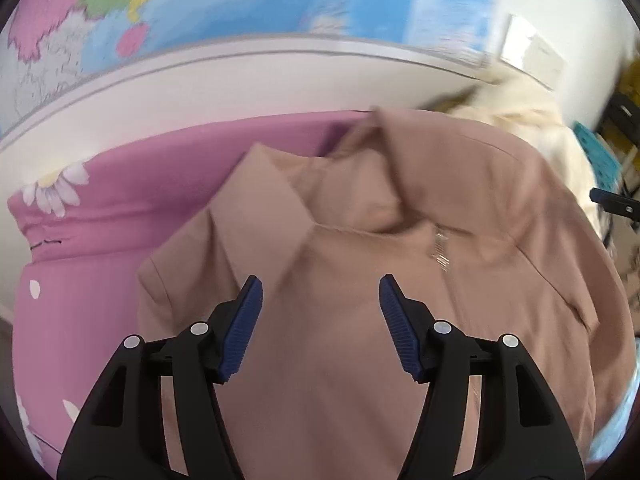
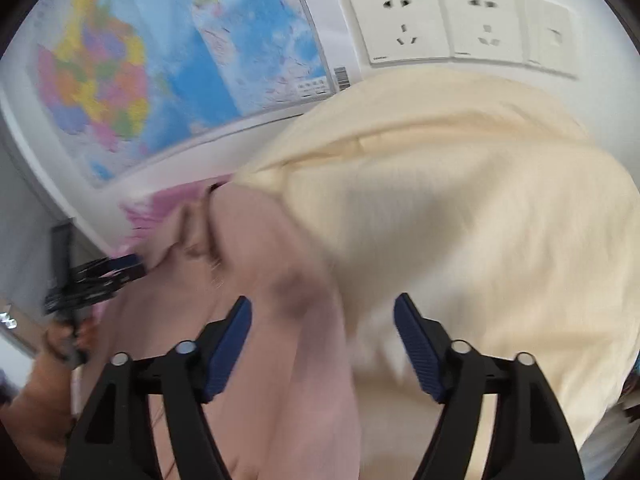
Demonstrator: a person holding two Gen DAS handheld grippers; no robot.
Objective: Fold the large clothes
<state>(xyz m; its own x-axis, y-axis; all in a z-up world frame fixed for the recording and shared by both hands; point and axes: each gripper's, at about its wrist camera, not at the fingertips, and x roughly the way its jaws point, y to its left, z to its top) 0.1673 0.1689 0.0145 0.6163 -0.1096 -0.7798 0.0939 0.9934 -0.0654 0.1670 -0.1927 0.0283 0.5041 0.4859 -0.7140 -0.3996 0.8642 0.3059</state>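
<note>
A tan collared jacket (image 1: 360, 280) lies on a pink flowered bedsheet (image 1: 120, 208), collar toward the wall, with a zipper pull (image 1: 440, 250) at its neck. My left gripper (image 1: 320, 292) is open just above the jacket's chest, holding nothing. In the right wrist view the jacket (image 2: 260, 280) shows at the left and a cream garment (image 2: 460, 220) is heaped at the right. My right gripper (image 2: 322, 312) is open over the boundary between the two and empty. The left gripper (image 2: 112, 268) shows at the far left there, blurred.
A coloured map (image 1: 240, 4) hangs on the white wall behind the bed; it also shows in the right wrist view (image 2: 180, 60). Wall sockets (image 2: 440, 24) sit above the cream garment. The cream garment (image 1: 532, 120) lies beyond the jacket. A teal crate (image 1: 600, 152) stands at the right.
</note>
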